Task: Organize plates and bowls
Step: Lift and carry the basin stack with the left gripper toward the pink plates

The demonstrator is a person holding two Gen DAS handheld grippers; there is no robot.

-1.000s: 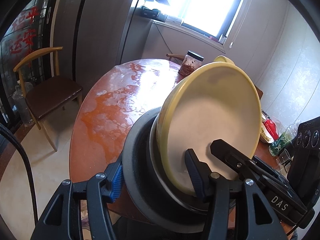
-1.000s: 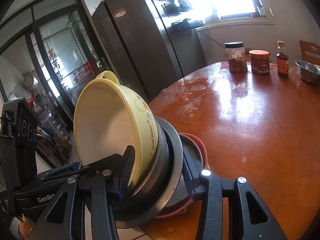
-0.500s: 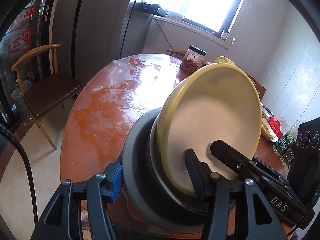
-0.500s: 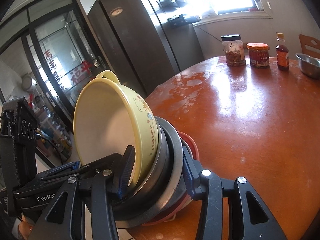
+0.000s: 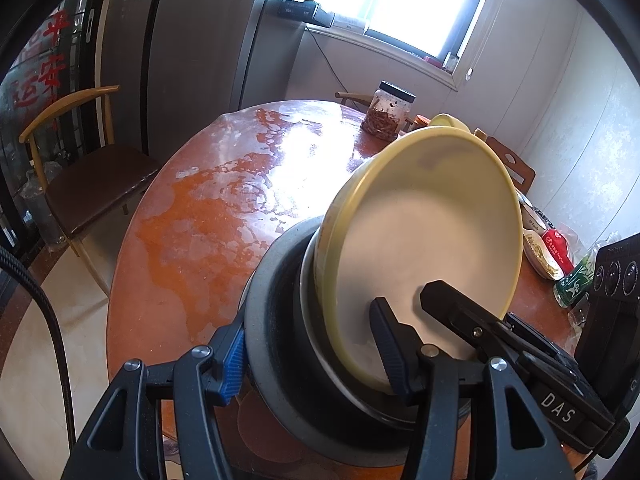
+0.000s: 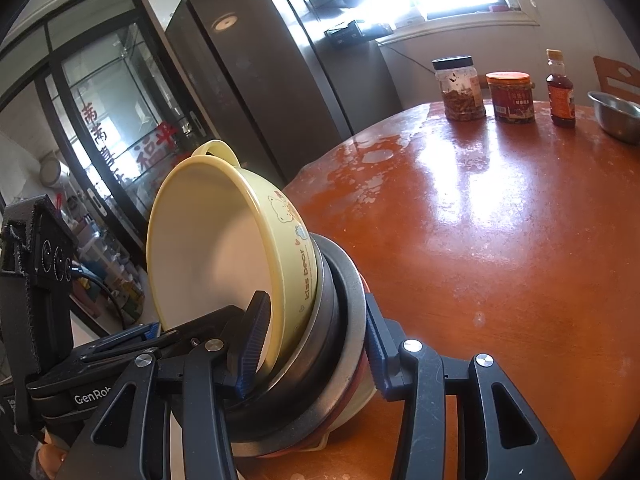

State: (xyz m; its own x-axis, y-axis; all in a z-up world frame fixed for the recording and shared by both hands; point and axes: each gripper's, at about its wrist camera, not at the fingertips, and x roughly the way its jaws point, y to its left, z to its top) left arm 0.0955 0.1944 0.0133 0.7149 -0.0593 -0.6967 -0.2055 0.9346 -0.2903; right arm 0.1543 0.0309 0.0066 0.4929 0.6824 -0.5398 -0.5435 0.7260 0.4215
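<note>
Now we see both tongs clamped on one nested stack of dishes (image 5: 304,344), tilted on its side over the near edge of the round reddish table (image 5: 192,232).

Left gripper (image 5: 308,356): closed on the stack. Its left pad w/ blue ribbed face presses the outside of the dark grey plate (image 5: 276,320), its right pad sits inside the yellow bowl (image 5: 424,240). So the stack is between its fingers, not loose.

Right gripper (image 6: 316,352): also gripping the stack, from the opposite side. Its left pad is inside the yellow bowl (image 6: 208,240), its right pad pushes against the back of the stack, where a grey plate (image 6: 352,340) and a reddish dish (image 6: 360,380) show. The reddish dish at the bottom looks very near the table top; we cannot tell if it touches.

The yellow bowl is the innermost one, w/ a bear print and a small loop handle at its rim, and it opens toward the left of the right gripper. Btw, in each view the other gripper reaches into the bowl from the side.

Farther ahead of the right gripper, well apart from the stack, stand a clear jar (image 6: 460,88), a red-lid jar (image 6: 512,96), a small sauce bottle (image 6: 560,88) and a steel bowl (image 6: 616,116). Left of the left gripper stands a wooden chair (image 5: 92,184), beside the table.
</note>
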